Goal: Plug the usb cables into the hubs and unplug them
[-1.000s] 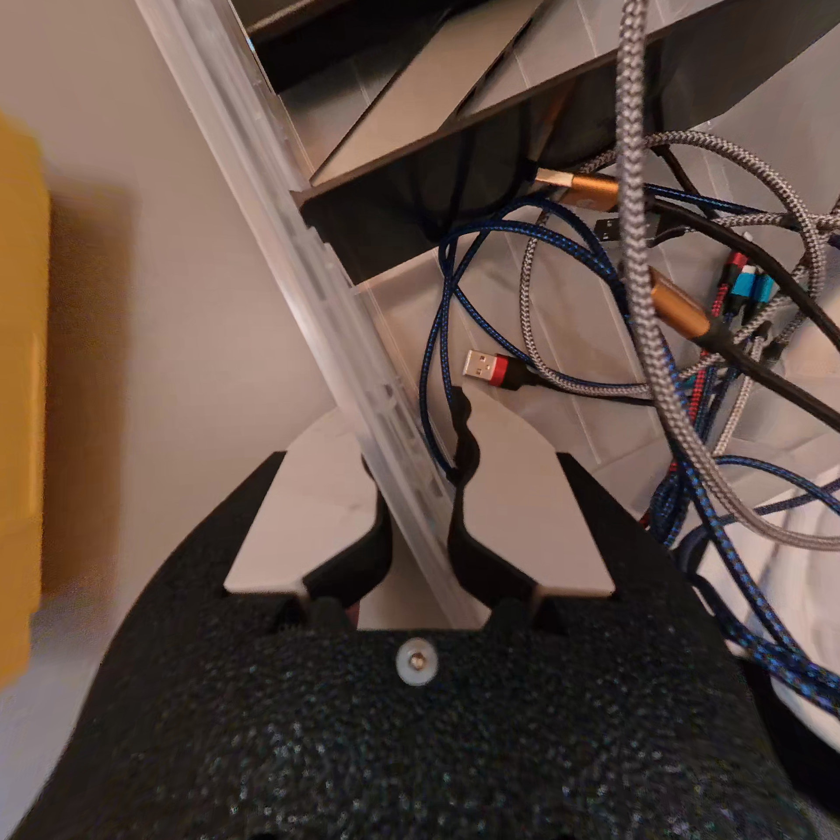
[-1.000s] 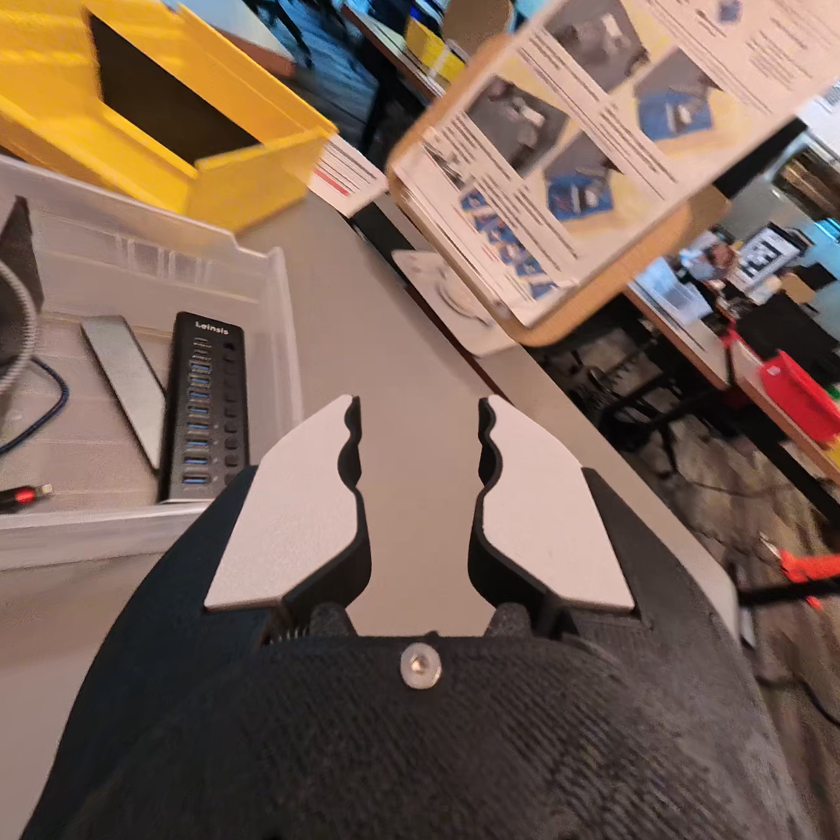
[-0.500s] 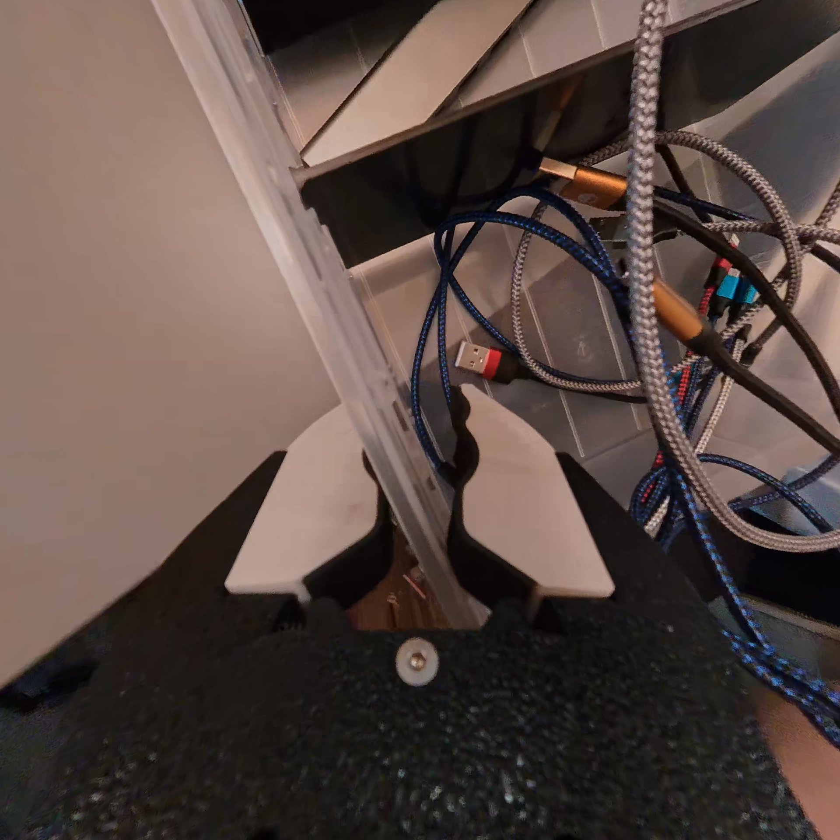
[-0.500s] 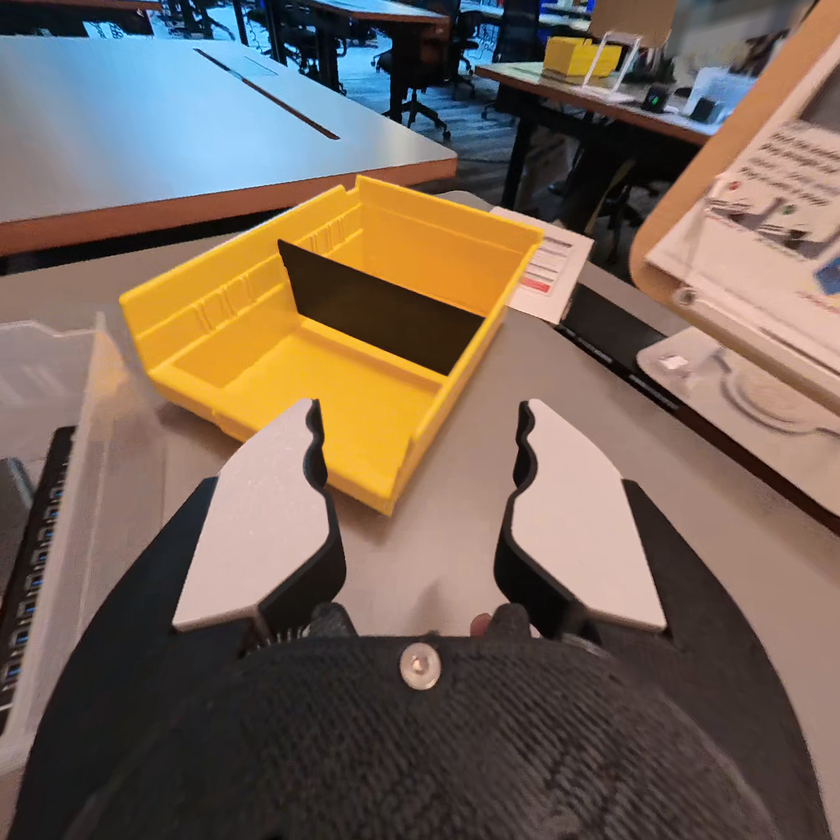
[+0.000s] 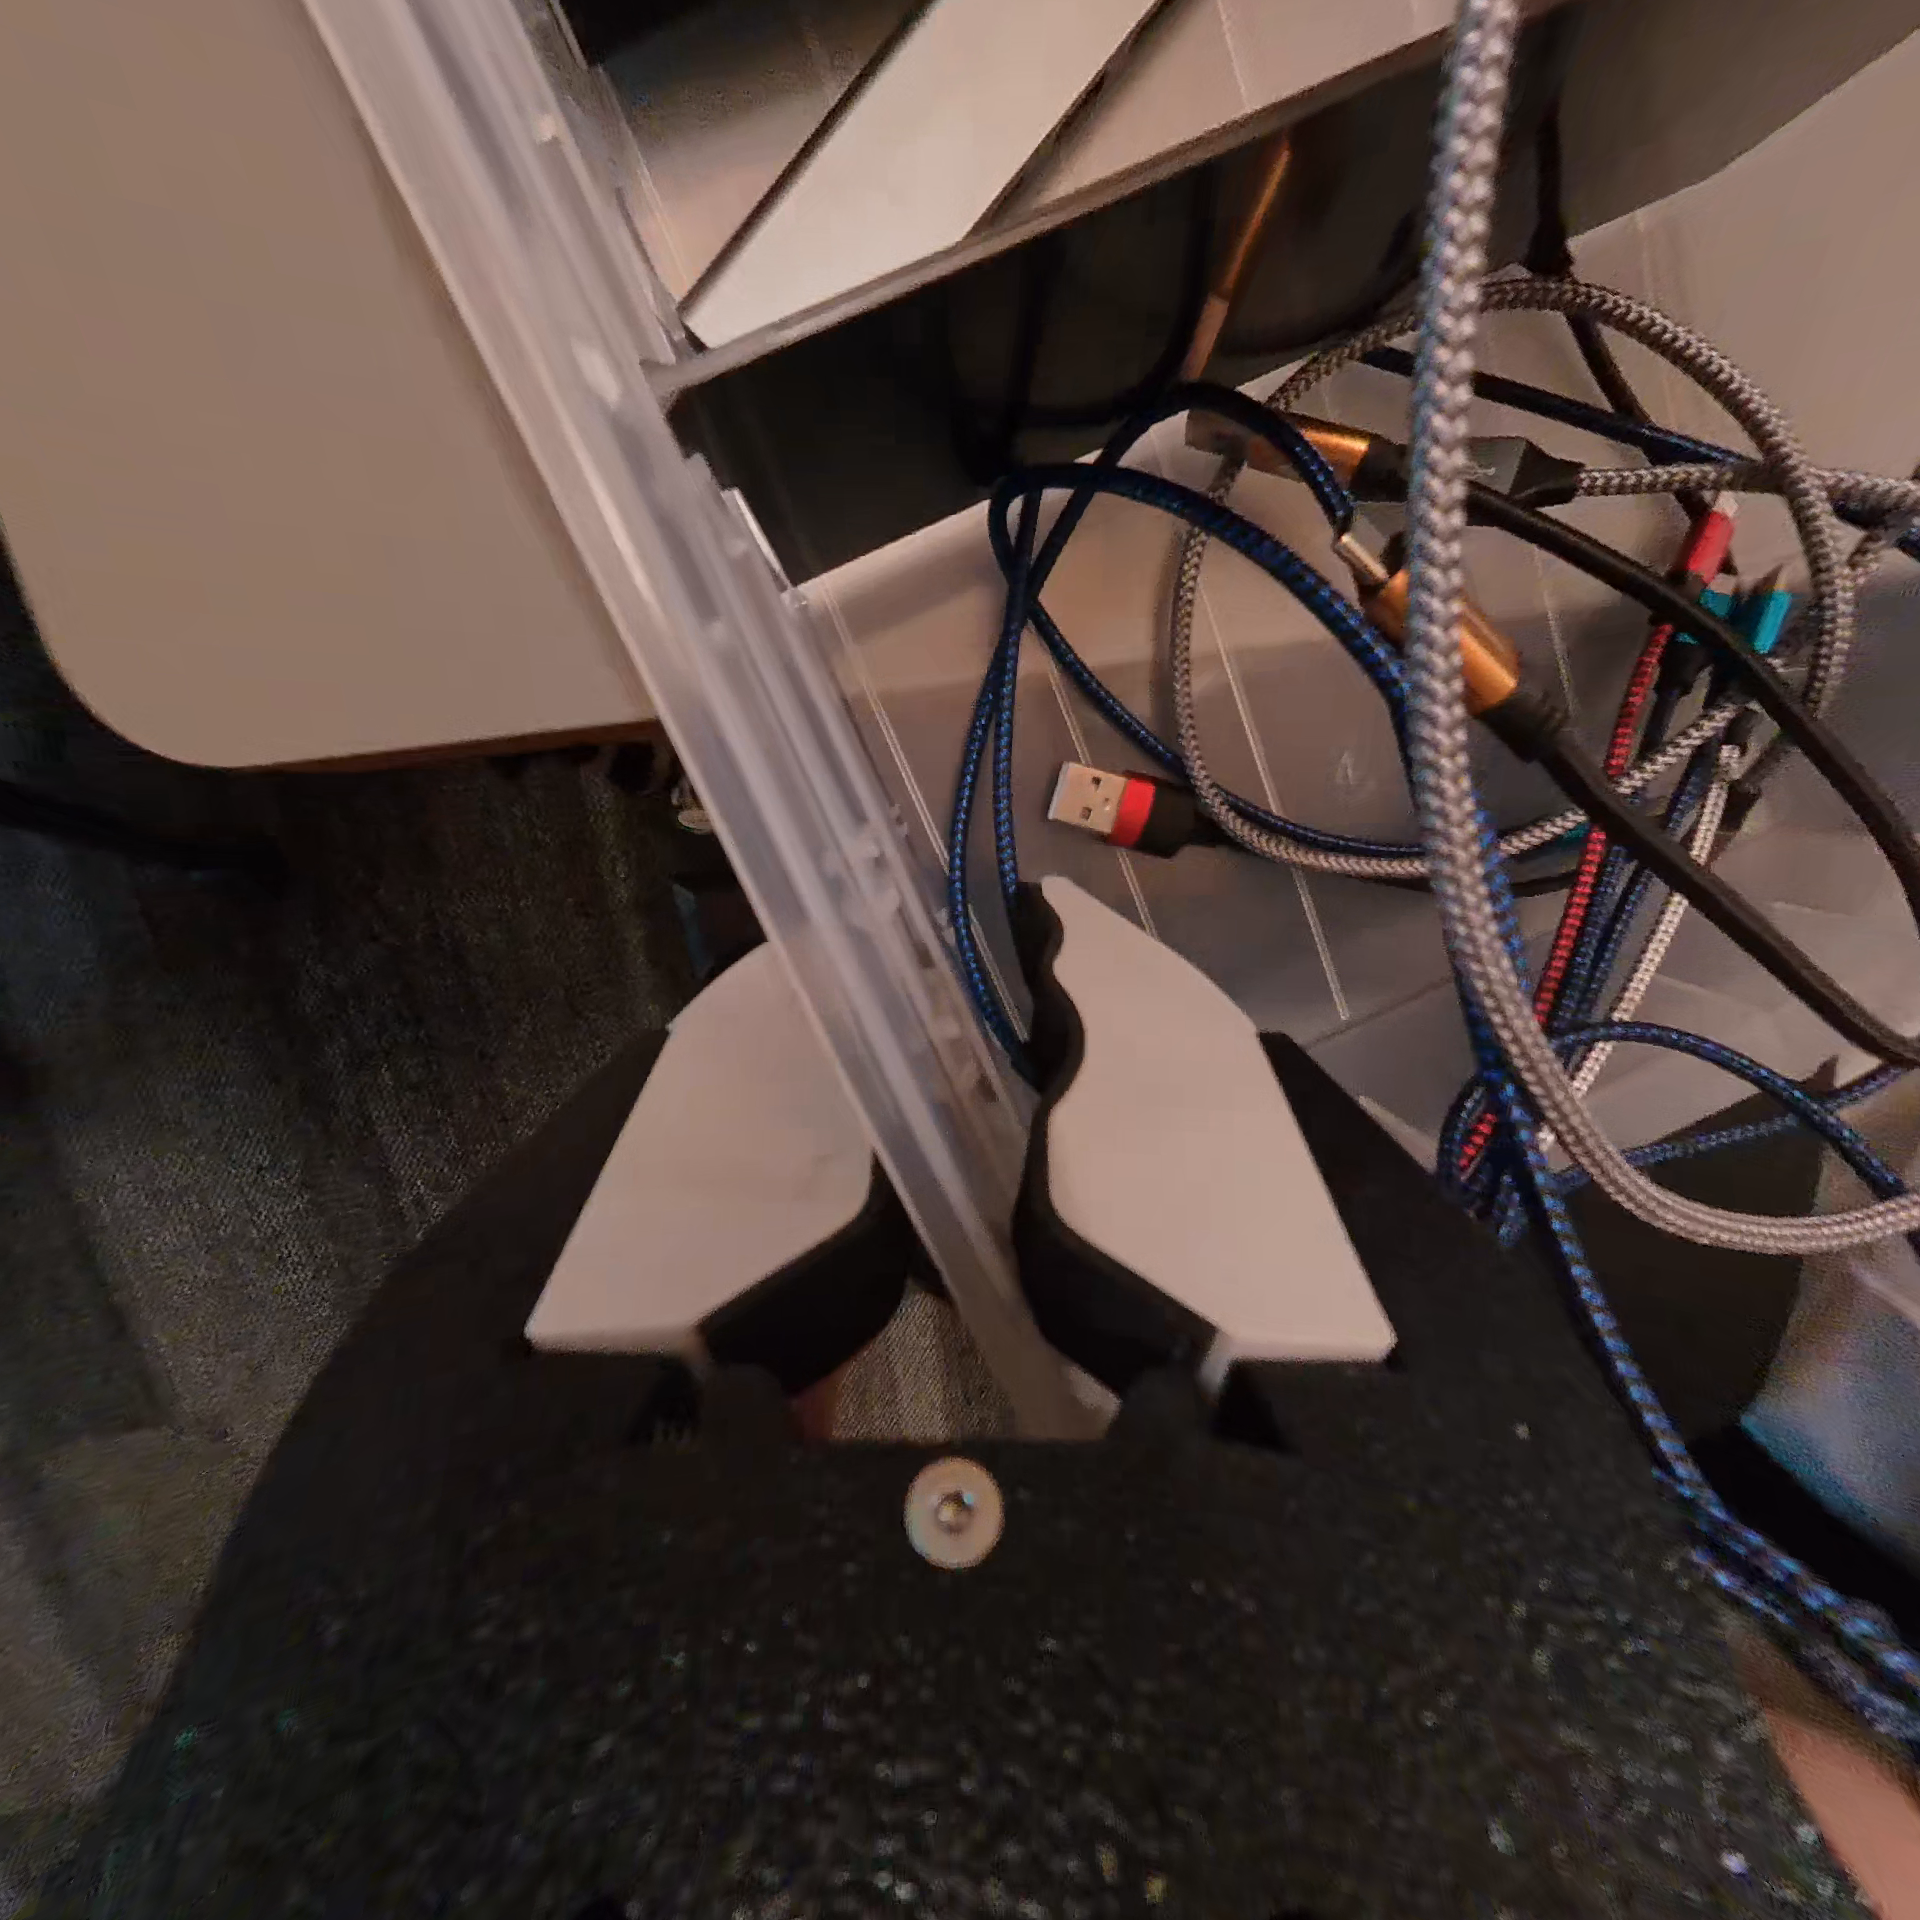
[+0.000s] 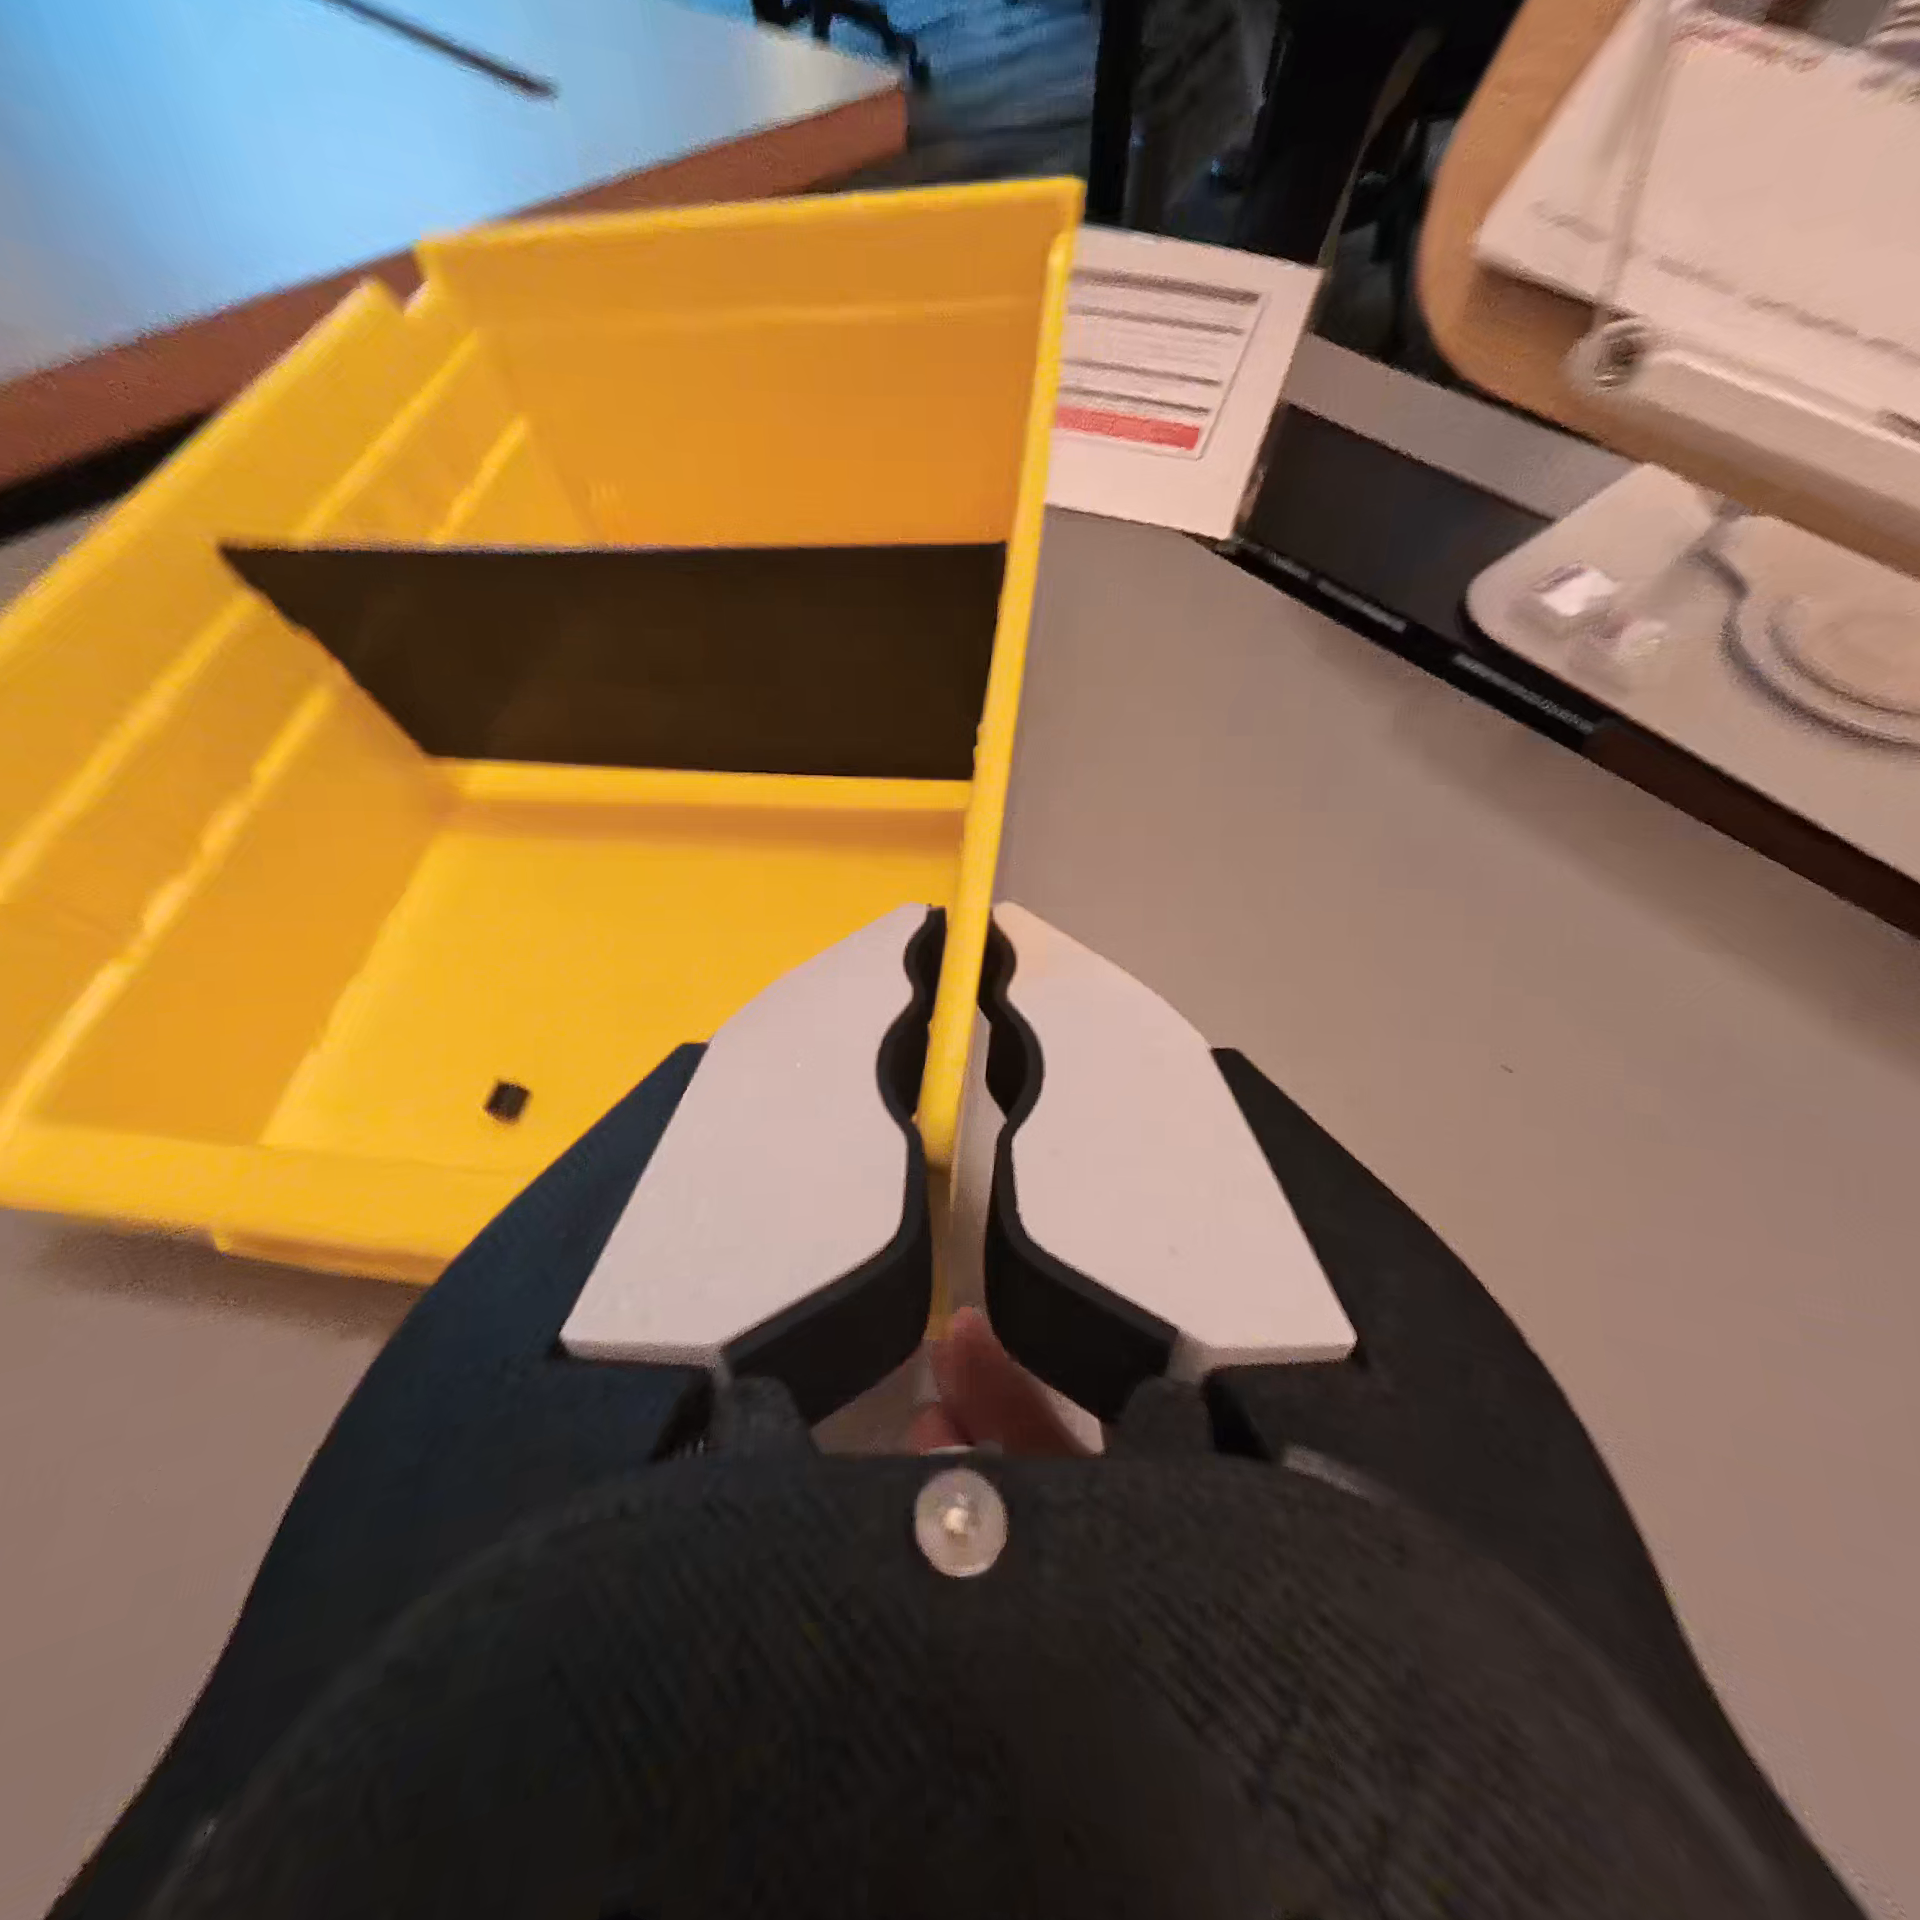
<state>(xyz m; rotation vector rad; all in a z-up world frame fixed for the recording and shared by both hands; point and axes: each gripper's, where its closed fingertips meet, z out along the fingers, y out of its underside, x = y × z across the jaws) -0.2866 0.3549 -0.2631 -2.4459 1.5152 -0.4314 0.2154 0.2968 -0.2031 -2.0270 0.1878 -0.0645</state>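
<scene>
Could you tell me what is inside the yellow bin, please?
The yellow bin holds a black divider and a small black item; the divider hides part of the floor behind.

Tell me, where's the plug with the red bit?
In the left wrist view, the red plug lies inside the clear bin, just beyond the left gripper.

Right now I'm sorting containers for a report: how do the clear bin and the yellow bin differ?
The clear bin is see-through plastic; the yellow bin is opaque.
The clear bin holds a tangle of braided USB cables; the yellow bin holds only a small black piece.
The clear bin juts past the table edge, over the floor; the yellow bin rests on the table.
Shared: each has a dark divider and a side wall between tongs, left tongs and right tongs.
</scene>
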